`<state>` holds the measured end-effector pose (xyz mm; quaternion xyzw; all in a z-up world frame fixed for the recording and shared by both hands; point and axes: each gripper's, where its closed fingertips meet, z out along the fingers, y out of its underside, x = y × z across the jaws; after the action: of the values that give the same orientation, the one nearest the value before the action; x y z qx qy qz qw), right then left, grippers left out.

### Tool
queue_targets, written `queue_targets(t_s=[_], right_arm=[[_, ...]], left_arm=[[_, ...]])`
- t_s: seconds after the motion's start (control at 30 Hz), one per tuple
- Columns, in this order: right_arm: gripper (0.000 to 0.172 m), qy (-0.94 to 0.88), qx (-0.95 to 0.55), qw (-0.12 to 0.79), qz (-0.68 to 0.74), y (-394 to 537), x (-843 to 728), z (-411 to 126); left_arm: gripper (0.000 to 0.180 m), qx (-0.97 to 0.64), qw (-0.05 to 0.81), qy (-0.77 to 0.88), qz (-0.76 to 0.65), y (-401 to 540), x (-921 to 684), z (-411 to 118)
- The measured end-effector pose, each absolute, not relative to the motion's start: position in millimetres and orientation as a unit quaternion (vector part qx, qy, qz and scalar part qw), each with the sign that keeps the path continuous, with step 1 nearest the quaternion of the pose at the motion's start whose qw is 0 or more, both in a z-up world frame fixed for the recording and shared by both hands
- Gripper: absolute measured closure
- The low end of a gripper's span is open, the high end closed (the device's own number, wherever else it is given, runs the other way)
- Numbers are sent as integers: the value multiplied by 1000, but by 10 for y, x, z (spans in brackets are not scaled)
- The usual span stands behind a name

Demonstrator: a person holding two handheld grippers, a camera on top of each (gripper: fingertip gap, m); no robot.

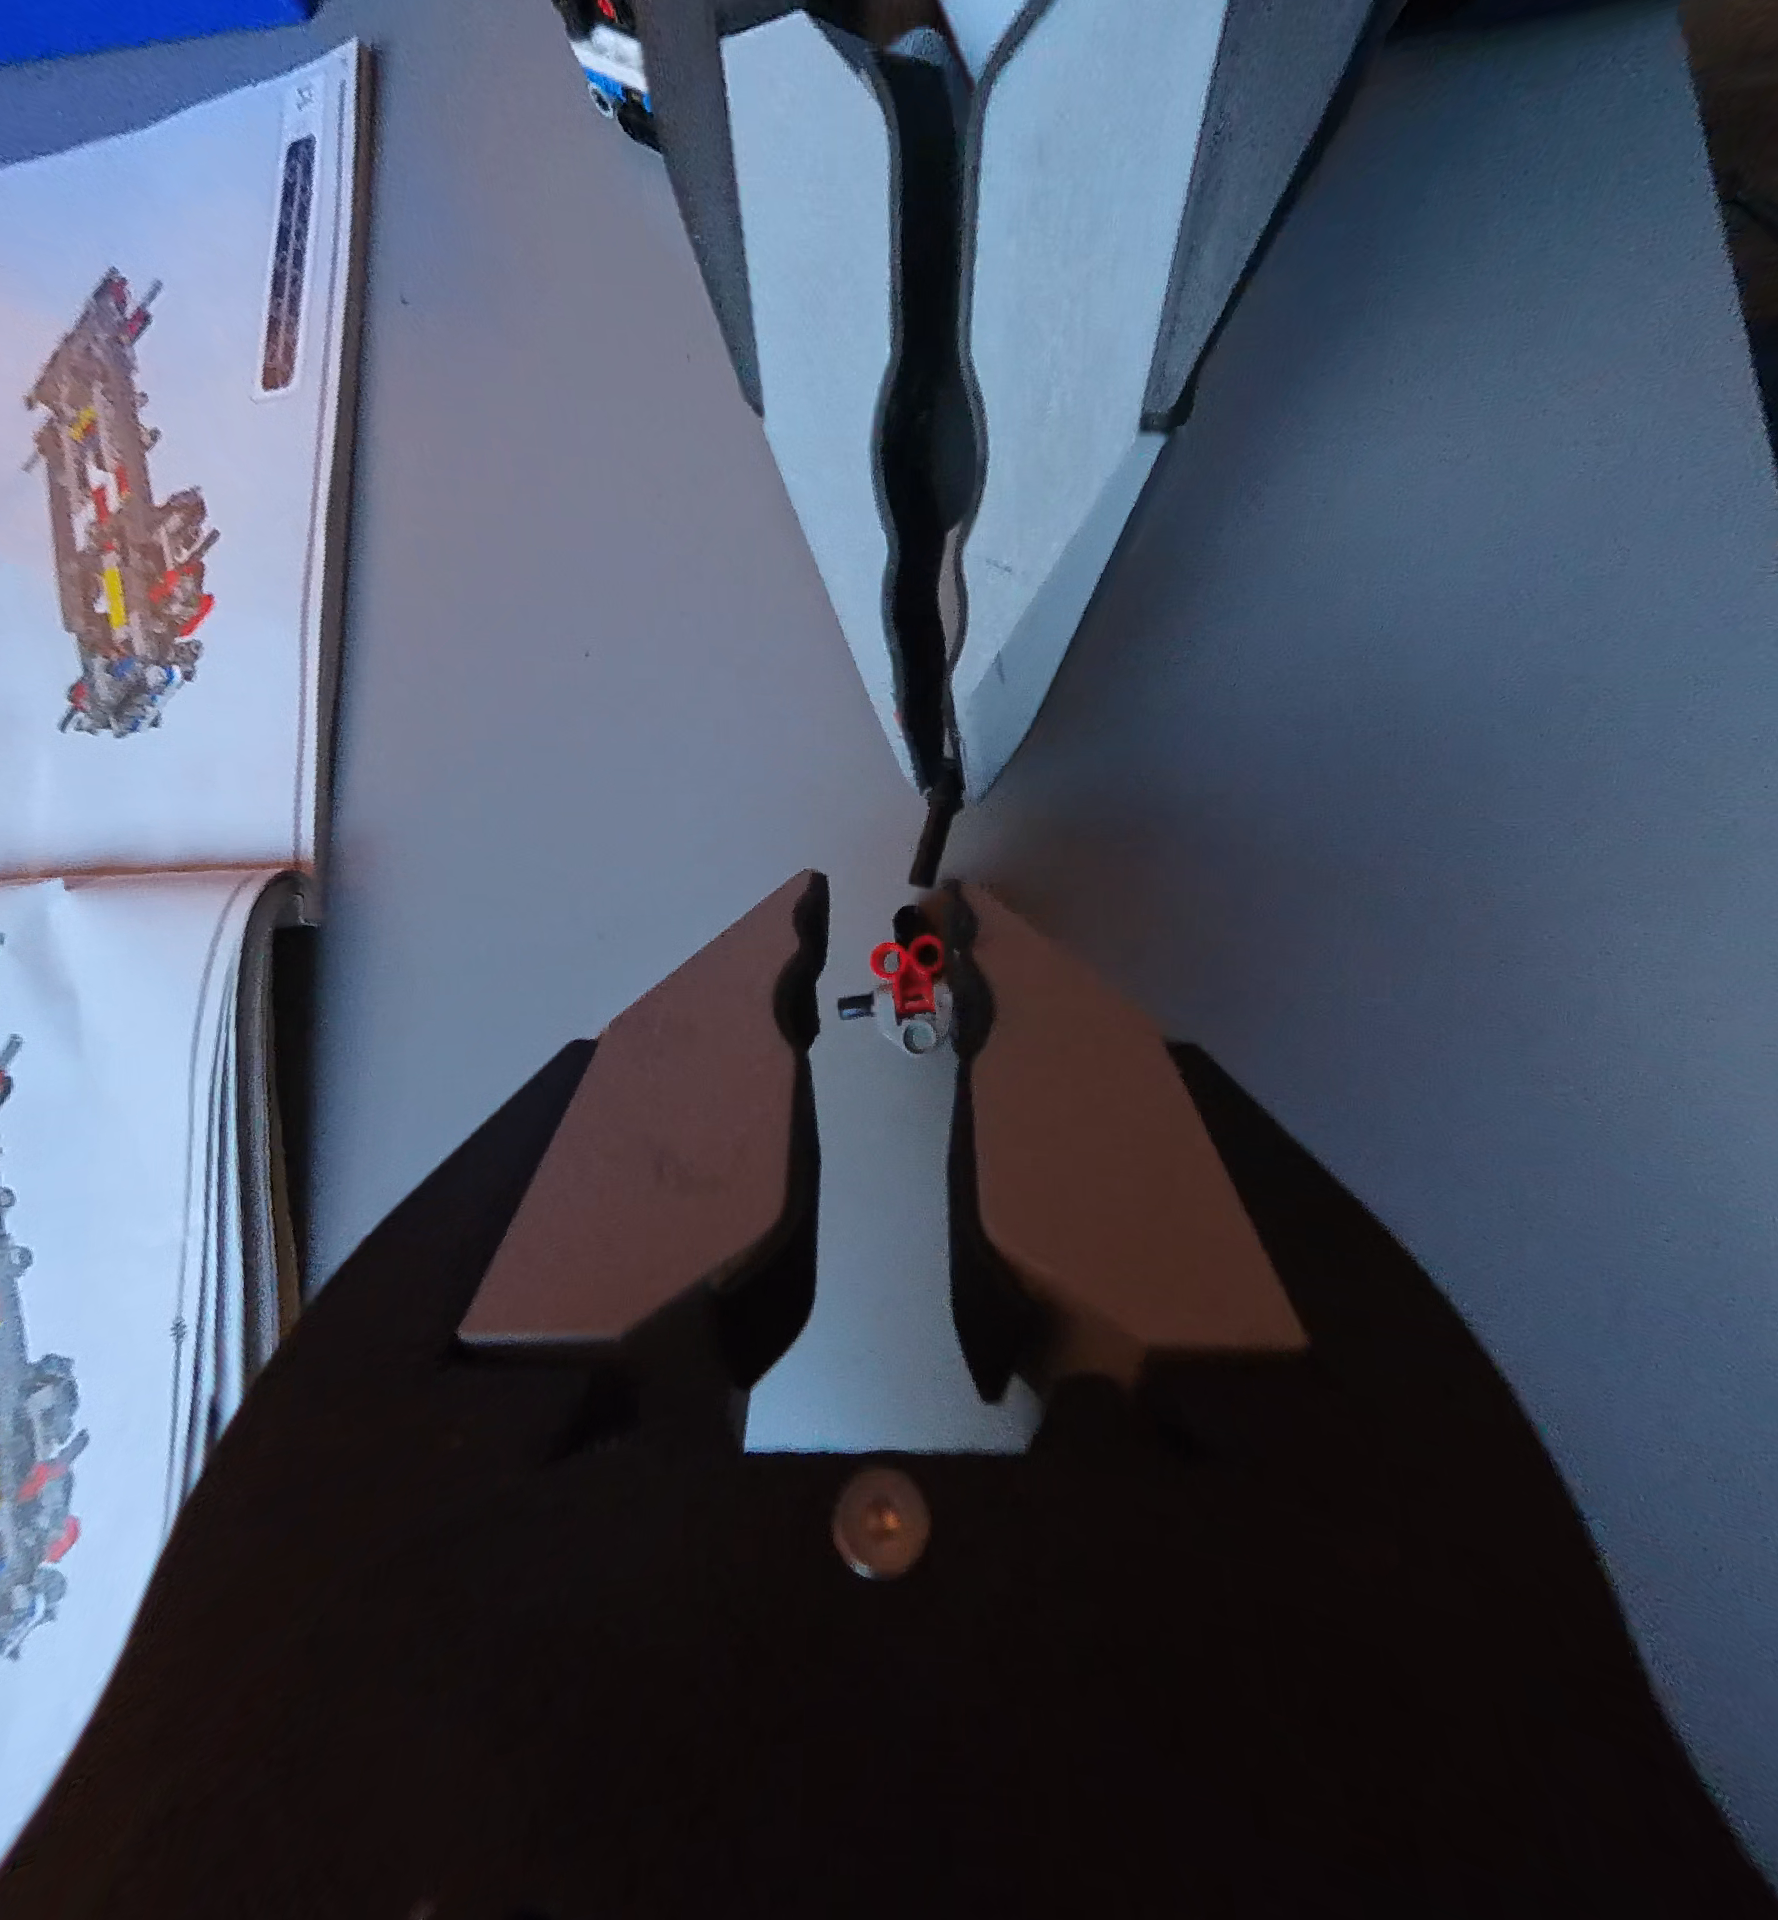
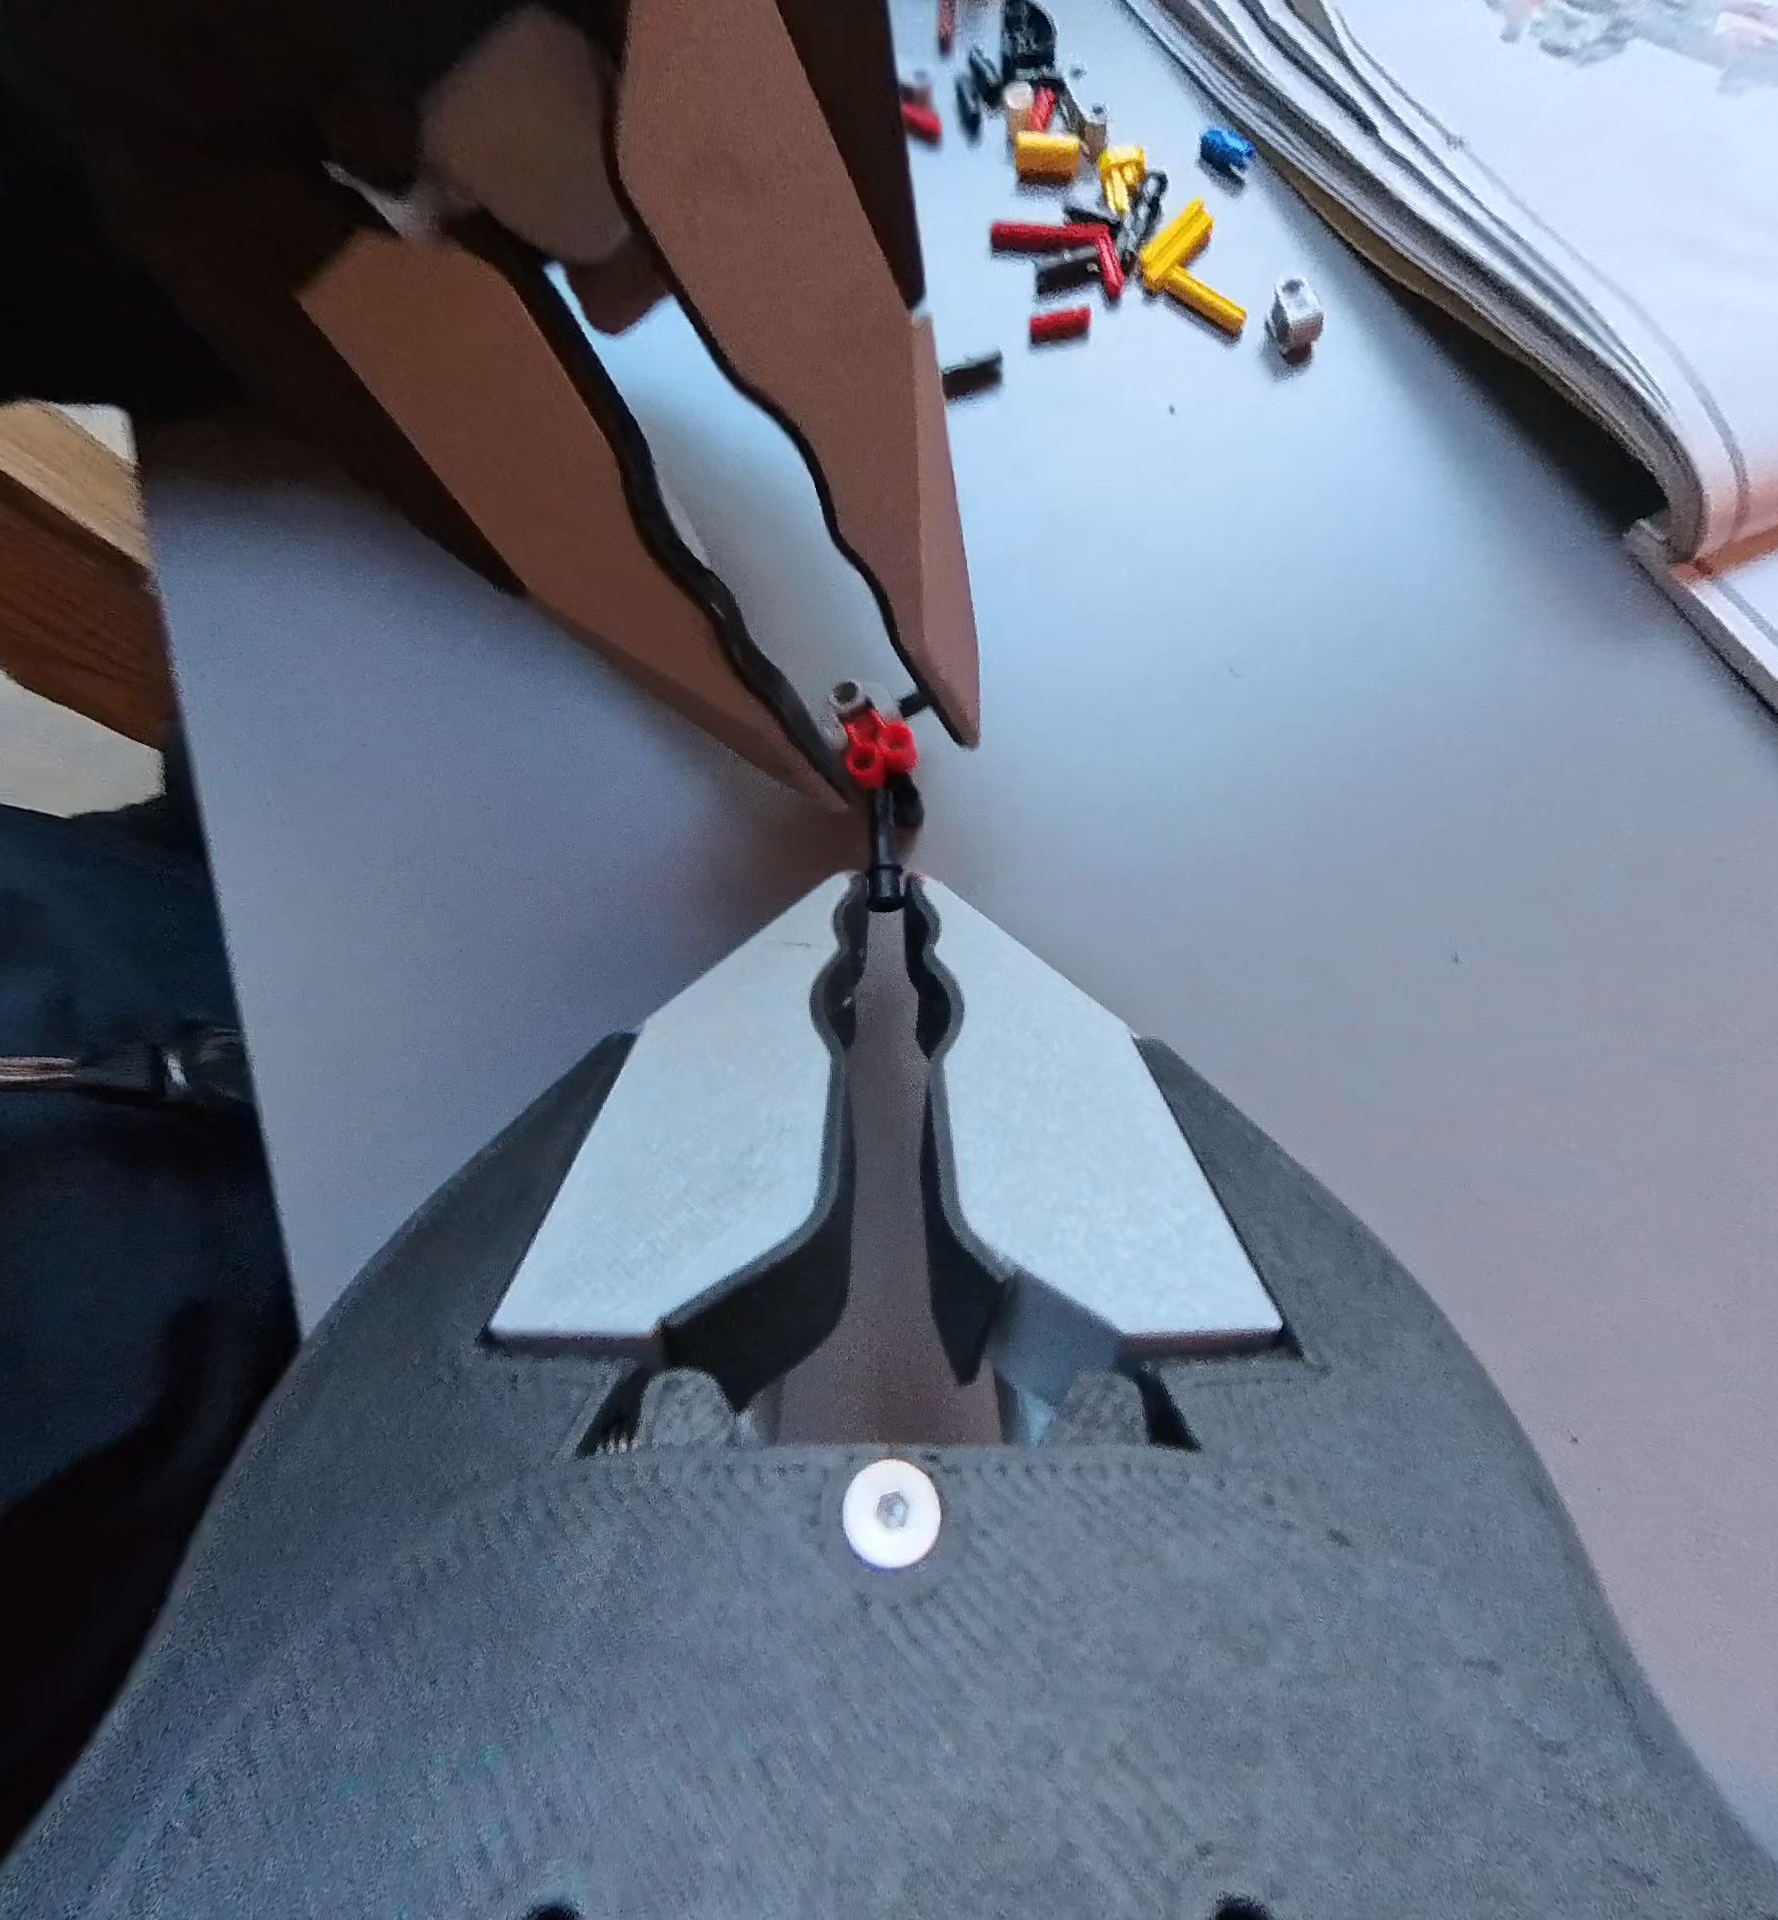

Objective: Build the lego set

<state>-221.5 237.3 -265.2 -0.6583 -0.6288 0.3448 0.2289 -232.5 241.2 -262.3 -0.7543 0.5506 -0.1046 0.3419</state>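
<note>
Showing loose bricks only right wrist, toy vehicle left

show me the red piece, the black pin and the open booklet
red piece (image 1: 907, 968): left wrist view, on its two rings, between the brown fingers
black pin (image 2: 881, 847): right wrist view, on its shaft just past the grey fingertips
open booklet (image 1: 126, 488): left wrist view, on the upper page

A hobby or building-toy workspace — a plain grey worktop carries an open instruction booklet with pictures of a brick-built vehicle, and a scatter of small red, yellow and black plastic building pieces lies near it.
</note>
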Motion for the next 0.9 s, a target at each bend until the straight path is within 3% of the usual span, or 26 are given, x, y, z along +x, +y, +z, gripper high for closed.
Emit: queue_targets(t_s=[0.17,0.7,0.9], right_arm=[[168,-615,-660,222,370,2342,-2260,-2521],[169,-480,-640,301,519,2615,-2289,-1932],[159,-488,-620,315,528,2605,-2265,-1844]], left_arm=[[177,-737,358,568,-80,2392,-2293,-2608],[179,-767,443,405,-228,2588,-2204,-2156],[179,-749,474,402,-230,2598,-2248,-2024]])
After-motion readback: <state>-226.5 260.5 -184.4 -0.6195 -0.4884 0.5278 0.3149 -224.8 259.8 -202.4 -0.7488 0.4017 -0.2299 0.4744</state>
